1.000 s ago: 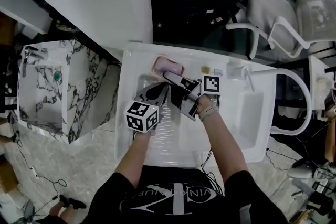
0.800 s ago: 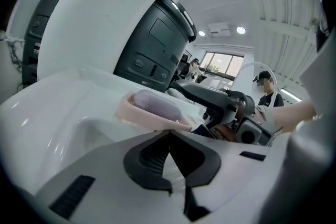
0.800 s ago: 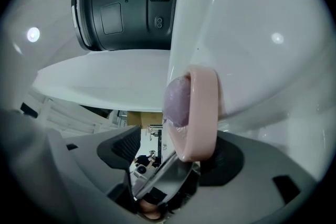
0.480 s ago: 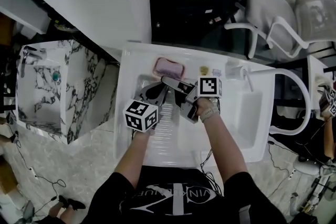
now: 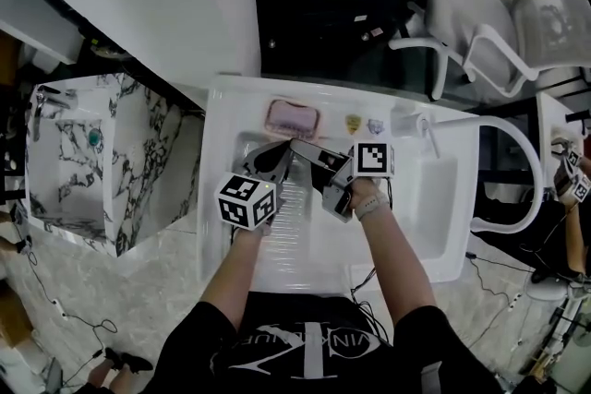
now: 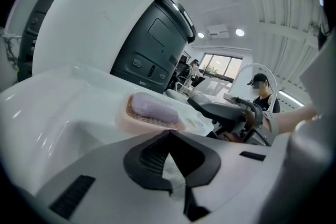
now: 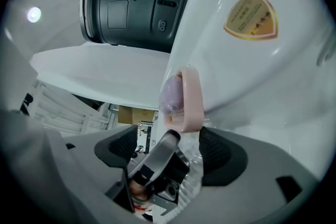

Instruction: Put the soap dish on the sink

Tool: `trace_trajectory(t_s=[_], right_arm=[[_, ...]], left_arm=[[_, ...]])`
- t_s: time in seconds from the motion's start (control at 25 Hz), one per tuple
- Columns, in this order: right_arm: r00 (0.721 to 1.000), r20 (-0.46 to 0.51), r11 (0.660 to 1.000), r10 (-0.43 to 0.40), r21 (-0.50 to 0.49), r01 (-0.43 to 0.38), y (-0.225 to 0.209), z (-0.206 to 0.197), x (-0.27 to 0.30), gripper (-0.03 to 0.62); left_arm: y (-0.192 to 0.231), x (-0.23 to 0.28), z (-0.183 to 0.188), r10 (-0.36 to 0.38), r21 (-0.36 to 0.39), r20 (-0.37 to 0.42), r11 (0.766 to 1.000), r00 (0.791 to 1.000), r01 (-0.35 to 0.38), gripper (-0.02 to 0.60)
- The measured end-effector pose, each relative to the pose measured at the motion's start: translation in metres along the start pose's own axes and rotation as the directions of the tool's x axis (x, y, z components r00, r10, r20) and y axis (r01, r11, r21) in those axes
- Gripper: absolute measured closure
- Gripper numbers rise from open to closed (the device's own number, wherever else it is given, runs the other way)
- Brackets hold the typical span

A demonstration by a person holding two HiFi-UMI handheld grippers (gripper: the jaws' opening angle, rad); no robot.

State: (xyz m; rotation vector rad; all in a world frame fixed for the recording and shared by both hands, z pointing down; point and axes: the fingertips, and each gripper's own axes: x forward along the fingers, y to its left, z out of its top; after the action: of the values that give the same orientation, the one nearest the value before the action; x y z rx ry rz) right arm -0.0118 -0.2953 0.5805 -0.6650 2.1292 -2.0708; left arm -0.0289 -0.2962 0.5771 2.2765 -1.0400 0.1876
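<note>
The pink soap dish (image 5: pixel 294 117) with a lilac soap bar rests on the back ledge of the white sink (image 5: pixel 222 115). My right gripper (image 5: pixel 311 163) hovers over the basin just in front of the dish. It is open, its jaws have just been opening, and nothing is between them. In the right gripper view the soap dish (image 7: pixel 186 99) lies past the spread pads (image 7: pixel 118 149), apart from them. My left gripper (image 5: pixel 270 158) stays beside it over the basin, shut and empty. In the left gripper view the dish (image 6: pixel 152 113) sits beyond the closed left gripper (image 6: pixel 168 134).
Two small stickers (image 5: pixel 353 123) and a faucet (image 5: pixel 420 129) sit on the ledge right of the dish. A second basin (image 5: pixel 434 198) lies to the right. A marble-patterned sink (image 5: pixel 83 161) stands at the left, white chairs (image 5: pixel 480 23) at the back right.
The right gripper's jaws have spread wide and drawn back a little from the soap dish, which stays on the ledge. The left gripper has not moved.
</note>
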Motion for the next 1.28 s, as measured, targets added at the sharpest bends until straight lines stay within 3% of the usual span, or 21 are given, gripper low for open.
trace_trajectory(t_s=[0.12, 0.24, 0.4, 0.44, 0.6, 0.84, 1.08, 1.28], right_arm=[[0.999, -0.002, 0.999, -0.05, 0.001, 0.05, -0.004, -0.006, -0.006, 0.25], [0.999, -0.014, 0.997, -0.037, -0.063, 0.036, -0.001, -0.008, -0.006, 0.252], [0.996, -0.037, 0.988, -0.08, -0.137, 0.074, -0.001, -0.016, -0.009, 0.261], [0.996, -0.033, 0.986, -0.083, -0.146, 0.077, 0.0, -0.016, -0.01, 0.285], [0.993, 0.013, 0.976, -0.115, -0.183, 0.115, 0.001, -0.012, -0.016, 0.481], [0.99, 0.072, 0.953, -0.125, -0.267, 0.14, 0.006, -0.006, -0.023, 0.543], [0.967, 0.195, 0.895, -0.165, -0.383, 0.23, 0.012, 0.004, -0.031, 0.556], [0.941, 0.26, 0.783, -0.216, -0.53, 0.326, 0.02, 0.005, -0.036, 0.559]], left_arm=[[0.0, 0.002, 0.0, 0.001, 0.002, -0.001, 1.0, 1.0, -0.001, 0.566], [-0.001, 0.003, 0.001, 0.0, 0.002, -0.001, 1.0, 1.0, 0.0, 0.566], [-0.001, 0.004, 0.001, -0.001, -0.001, -0.003, 1.0, 1.0, 0.001, 0.566], [-0.001, 0.004, 0.0, 0.0, 0.002, -0.005, 1.0, 1.0, 0.0, 0.566], [0.0, 0.003, 0.001, -0.001, 0.001, -0.003, 1.0, 1.0, 0.001, 0.566], [0.004, -0.004, 0.006, 0.014, 0.007, 0.0, 1.0, 1.0, -0.014, 0.566], [0.009, -0.018, 0.017, 0.041, 0.027, 0.031, 0.999, 0.999, -0.042, 0.566], [0.007, -0.032, 0.031, 0.061, 0.063, 0.075, 0.996, 0.995, -0.066, 0.568]])
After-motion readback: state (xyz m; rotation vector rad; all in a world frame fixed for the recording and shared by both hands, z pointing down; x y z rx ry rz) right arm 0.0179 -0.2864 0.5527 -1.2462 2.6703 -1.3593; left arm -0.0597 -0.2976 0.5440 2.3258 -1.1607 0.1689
